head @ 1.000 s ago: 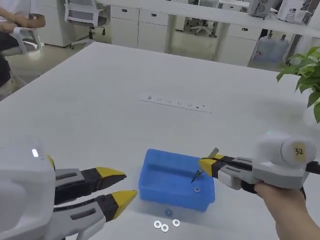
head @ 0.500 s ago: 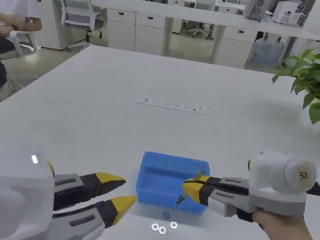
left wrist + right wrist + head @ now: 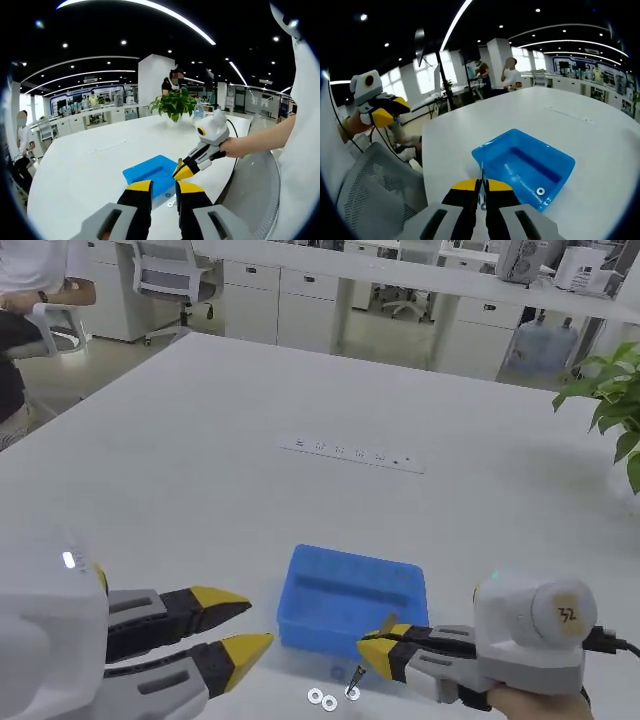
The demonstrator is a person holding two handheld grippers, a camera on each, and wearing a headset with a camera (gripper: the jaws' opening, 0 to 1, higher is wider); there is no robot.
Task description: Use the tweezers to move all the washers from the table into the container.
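The blue container (image 3: 345, 592) sits near the table's front edge, with one washer (image 3: 540, 191) lying inside it. Three washers (image 3: 330, 700) lie on the table just in front of it. My right gripper (image 3: 372, 652) hovers at the container's near right corner, shut on thin tweezers (image 3: 358, 677) whose tip points down next to the rightmost washer (image 3: 352, 693). In the right gripper view the tweezers (image 3: 482, 182) stick out between its closed yellow jaws. My left gripper (image 3: 245, 625) stands open and holds nothing, to the left of the container (image 3: 150, 171).
A flush power strip (image 3: 350, 452) is set into the white table (image 3: 200, 460) further back. A potted plant (image 3: 610, 410) stands at the right edge. Office chairs and a seated person are beyond the table's far left.
My right gripper has drawn back from over the container toward the near side and dropped, bringing the tweezers' tip down beside the loose washers. The left gripper has stayed put.
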